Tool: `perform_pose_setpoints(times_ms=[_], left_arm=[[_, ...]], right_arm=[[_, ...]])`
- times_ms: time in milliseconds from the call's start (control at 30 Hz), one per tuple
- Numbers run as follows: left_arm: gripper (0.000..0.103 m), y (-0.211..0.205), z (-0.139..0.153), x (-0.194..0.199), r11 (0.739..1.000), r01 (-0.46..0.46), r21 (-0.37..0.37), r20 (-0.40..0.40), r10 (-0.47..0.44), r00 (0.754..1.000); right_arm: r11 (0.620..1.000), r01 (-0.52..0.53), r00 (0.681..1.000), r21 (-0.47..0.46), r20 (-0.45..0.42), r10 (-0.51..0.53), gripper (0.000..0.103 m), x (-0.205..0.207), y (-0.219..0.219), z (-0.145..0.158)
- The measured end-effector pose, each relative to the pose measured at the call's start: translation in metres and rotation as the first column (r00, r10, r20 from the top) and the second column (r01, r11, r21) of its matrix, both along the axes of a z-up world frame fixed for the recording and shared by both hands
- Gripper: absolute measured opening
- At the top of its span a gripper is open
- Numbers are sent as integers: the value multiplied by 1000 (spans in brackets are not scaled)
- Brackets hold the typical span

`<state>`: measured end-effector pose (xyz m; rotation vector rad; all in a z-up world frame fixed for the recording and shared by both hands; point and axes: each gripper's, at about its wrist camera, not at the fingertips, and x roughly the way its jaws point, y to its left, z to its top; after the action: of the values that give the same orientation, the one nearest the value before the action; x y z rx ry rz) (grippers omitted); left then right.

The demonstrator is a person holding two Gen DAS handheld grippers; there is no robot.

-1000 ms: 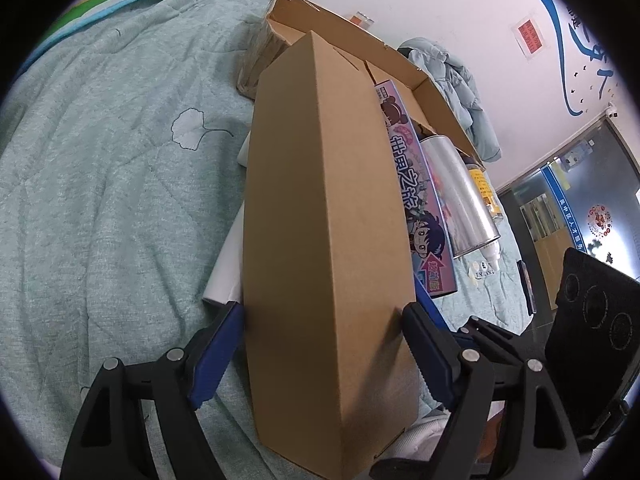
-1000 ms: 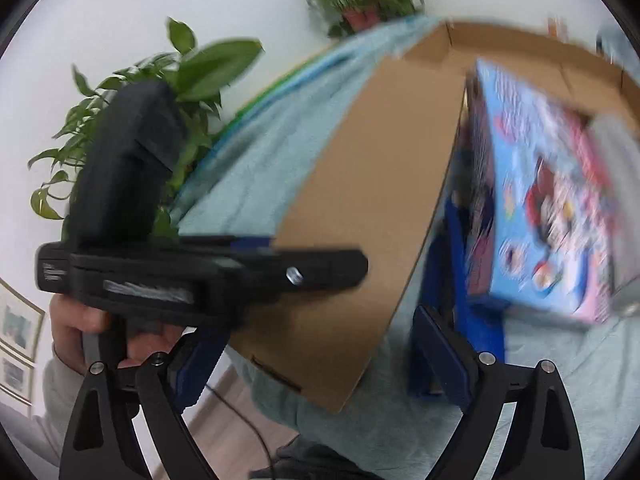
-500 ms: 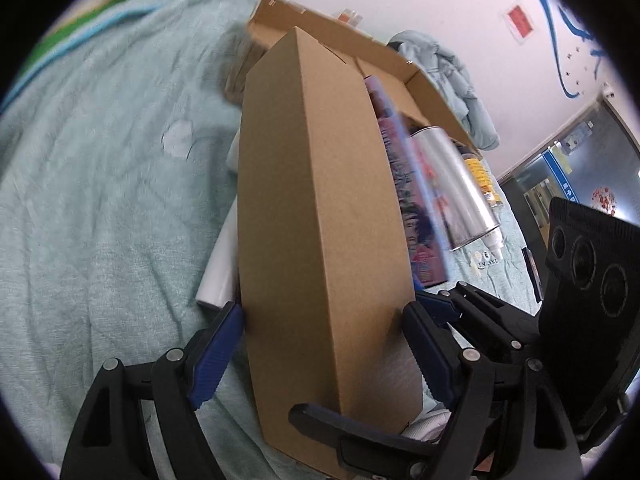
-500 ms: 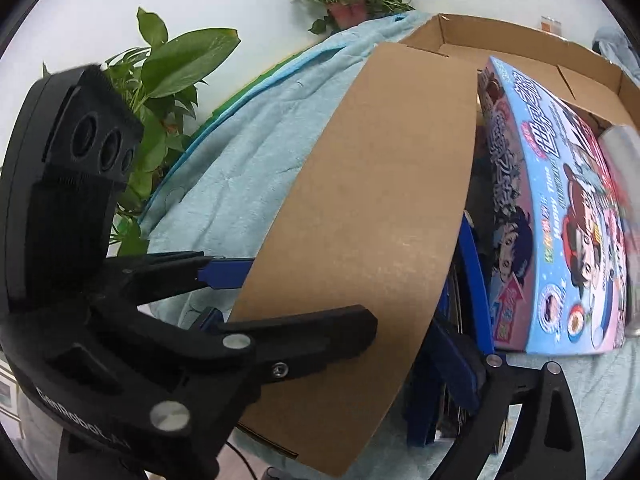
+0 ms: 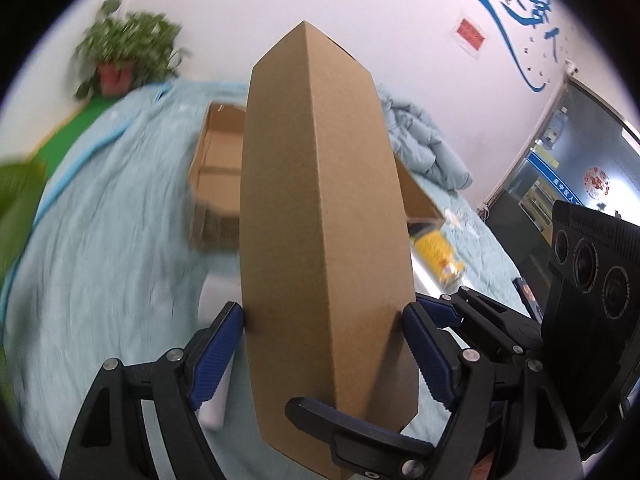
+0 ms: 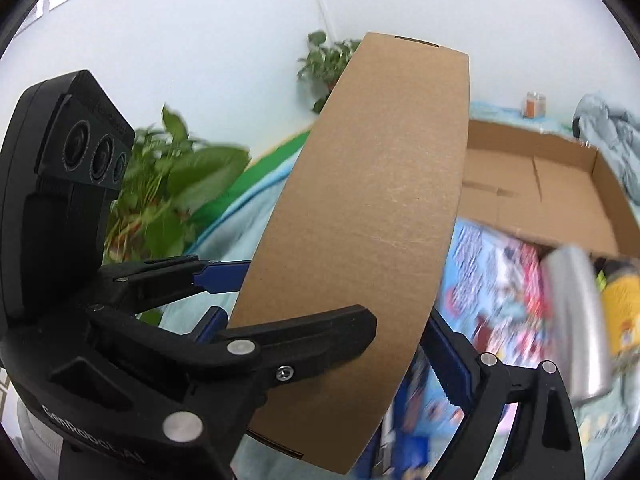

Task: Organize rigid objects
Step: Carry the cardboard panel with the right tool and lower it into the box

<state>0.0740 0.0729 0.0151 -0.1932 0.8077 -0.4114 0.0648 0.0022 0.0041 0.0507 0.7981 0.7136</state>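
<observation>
White walls backed a bed spread with a pale blue-green quilt (image 5: pixel 100 264), and a potted plant (image 5: pixel 128 60) stood blurred in the far corner. Between the blue pads of the left gripper (image 5: pixel 324 344) stood a long closed cardboard box (image 5: pixel 320 208), clear of the quilt, both pads pressed against its narrow sides. The right gripper (image 6: pixel 324 344) clasped the same box (image 6: pixel 368 216) from the other side; its jaws had just been closing a little, with the box between them, the right pad against the box edge and the left largely hidden behind the left gripper's black frame.

Beyond the held box lay an open shallow cardboard tray (image 6: pixel 560 184). To the right of the right gripper, on the quilt, lay a colourful cartoon-printed box (image 6: pixel 492 280), then a silver cylinder (image 6: pixel 576 320) and a yellow-labelled container (image 6: pixel 620 312). A white tube (image 5: pixel 212 360) lay just beneath the left gripper's left finger.
</observation>
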Motion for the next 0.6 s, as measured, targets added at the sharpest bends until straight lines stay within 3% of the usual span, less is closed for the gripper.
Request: perform_pose_setpoints(times_ms=[233, 600], left_arm=[[81, -16, 8, 45, 1000, 28, -3, 17, -28, 999], [81, -10, 17, 124, 1000, 28, 6, 2, -28, 1000]], right_arm=[[999, 52, 999, -4, 14, -52, 94, 45, -23, 20], [998, 48, 999, -28, -12, -48, 94, 128, -13, 42]])
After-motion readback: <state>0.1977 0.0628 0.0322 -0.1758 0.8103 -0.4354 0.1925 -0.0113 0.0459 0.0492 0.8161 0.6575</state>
